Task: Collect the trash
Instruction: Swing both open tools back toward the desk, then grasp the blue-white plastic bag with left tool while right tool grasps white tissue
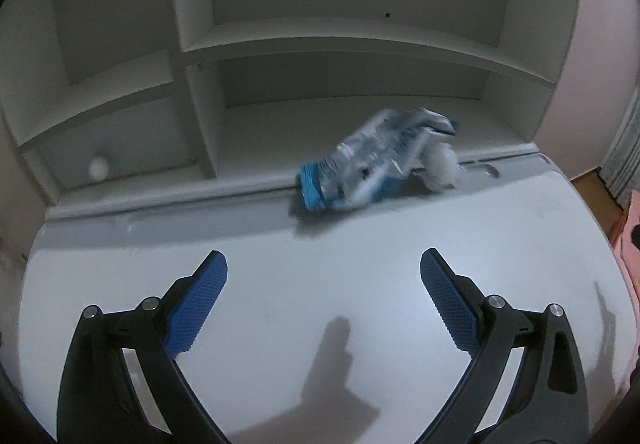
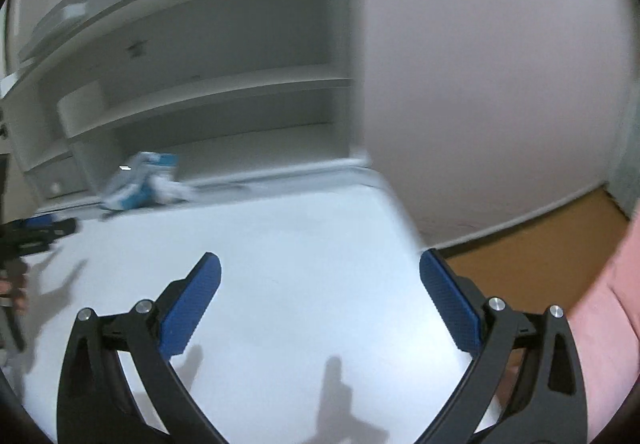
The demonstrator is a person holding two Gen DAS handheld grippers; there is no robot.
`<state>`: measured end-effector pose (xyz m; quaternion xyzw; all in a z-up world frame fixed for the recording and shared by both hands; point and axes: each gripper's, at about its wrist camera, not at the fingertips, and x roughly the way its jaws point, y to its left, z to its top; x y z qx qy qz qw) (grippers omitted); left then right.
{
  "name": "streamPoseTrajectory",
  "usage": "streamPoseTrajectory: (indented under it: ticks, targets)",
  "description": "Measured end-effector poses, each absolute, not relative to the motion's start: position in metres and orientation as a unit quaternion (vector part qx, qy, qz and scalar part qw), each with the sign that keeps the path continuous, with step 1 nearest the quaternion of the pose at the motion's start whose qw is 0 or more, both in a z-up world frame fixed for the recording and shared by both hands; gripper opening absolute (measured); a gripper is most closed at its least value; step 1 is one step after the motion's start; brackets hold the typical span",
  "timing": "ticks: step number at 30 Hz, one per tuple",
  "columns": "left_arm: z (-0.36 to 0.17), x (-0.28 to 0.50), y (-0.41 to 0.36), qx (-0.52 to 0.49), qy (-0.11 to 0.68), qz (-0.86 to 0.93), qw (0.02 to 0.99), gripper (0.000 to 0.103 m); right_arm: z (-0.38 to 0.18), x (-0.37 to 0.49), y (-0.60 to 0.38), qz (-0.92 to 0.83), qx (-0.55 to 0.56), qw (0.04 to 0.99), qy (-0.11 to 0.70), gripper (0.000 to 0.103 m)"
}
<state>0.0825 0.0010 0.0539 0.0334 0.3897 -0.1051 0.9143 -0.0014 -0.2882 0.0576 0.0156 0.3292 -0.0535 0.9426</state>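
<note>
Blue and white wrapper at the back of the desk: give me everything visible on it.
The wrapper is a crumpled, shiny plastic-looking packet, silvery white with blurred print and bright blue ends. It lies tilted along the back edge of the white desk, at the foot of the shelf unit. A crumpled white wad, maybe tissue, sits against its right end. Neither claw touches it; the left claw is open, short of it.

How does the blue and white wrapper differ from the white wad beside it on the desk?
The blue and white wrapper is printed and clearly the bigger piece; the white wad is plain white and smaller. The wrapper looks like flat, creased film propped at a tilt; the wad is a crumpled, fluffy lump. The wad lies at the wrapper's right end in the left wrist view. Both rest at the back of the desk, ahead of the open left gripper, untouched.
</note>
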Motion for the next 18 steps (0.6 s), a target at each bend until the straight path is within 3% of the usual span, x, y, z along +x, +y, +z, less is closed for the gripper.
streamPoseTrajectory:
  ticks: [12, 15, 18]
  targets:
    - [0.019, 0.176, -0.048, 0.097, 0.429, -0.160, 0.884, 0.094, 0.024, 0.142, -0.195, 0.094, -0.033, 0.911, 0.401, 0.096]
    - [0.021, 0.185, -0.044, 0.079, 0.427, -0.169, 0.885, 0.087, 0.020, 0.159, -0.189, 0.102, -0.042, 0.904, 0.413, 0.095]
    - [0.023, 0.183, -0.032, 0.061, 0.427, -0.166, 0.887, 0.080, 0.015, 0.176, -0.184, 0.129, -0.027, 0.897, 0.423, 0.084]
